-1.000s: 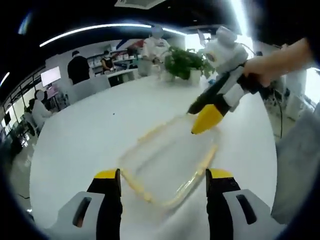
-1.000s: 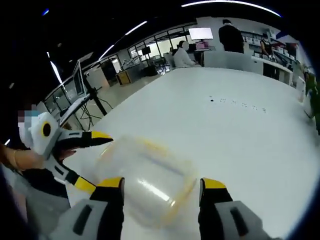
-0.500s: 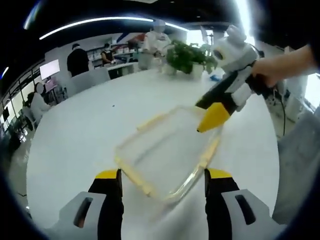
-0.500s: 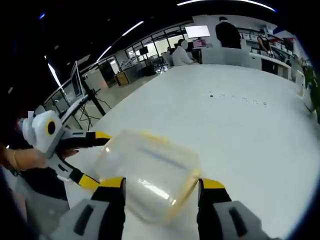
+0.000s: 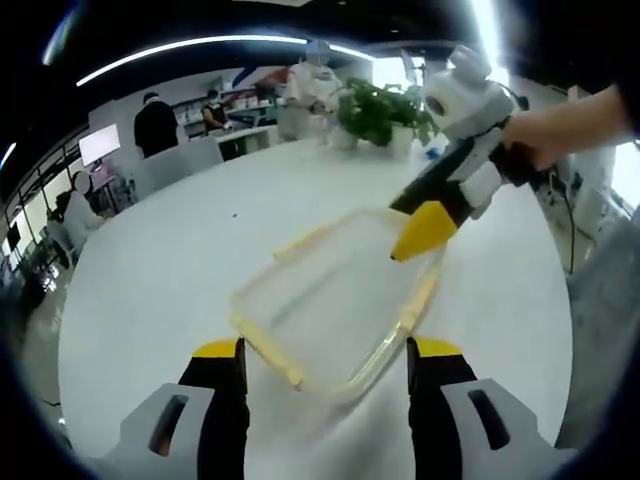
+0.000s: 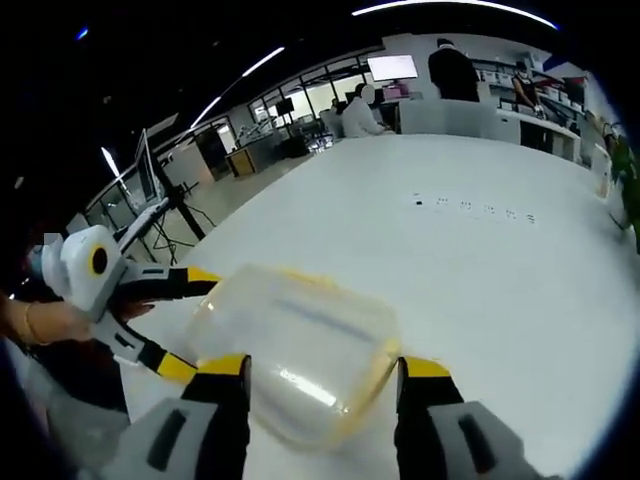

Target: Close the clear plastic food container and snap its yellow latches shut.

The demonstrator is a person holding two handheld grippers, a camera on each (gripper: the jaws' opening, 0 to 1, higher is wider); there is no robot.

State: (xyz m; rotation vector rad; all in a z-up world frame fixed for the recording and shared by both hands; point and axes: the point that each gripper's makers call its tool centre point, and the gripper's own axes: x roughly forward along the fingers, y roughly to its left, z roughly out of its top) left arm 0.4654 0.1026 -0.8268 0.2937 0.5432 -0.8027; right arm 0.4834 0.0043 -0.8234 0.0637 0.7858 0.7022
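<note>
The clear plastic container (image 5: 335,300) lies flat on the white table (image 5: 160,270), with yellow latches (image 5: 268,352) along its edges. Its lid (image 6: 295,340) looks to be on top; I cannot tell whether any latch is snapped. My left gripper (image 5: 325,350) is open, its jaws standing either side of the container's near end. My right gripper (image 6: 322,368) is open too and straddles the container's other end. In the left gripper view the right gripper's yellow tip (image 5: 425,228) hovers over the far corner, held by a hand (image 5: 560,125). The left gripper (image 6: 185,320) reaches in from the left.
A potted plant (image 5: 375,115) stands at the table's far edge. A row of small dark marks (image 6: 470,208) runs across the tabletop. Several people (image 6: 455,70) stand or sit by desks beyond the table. A tripod (image 6: 185,205) stands off the left side.
Both cameras have shifted slightly. The right gripper's tip has edged a little along the container's far corner. The container stays on the table and both grippers stay open.
</note>
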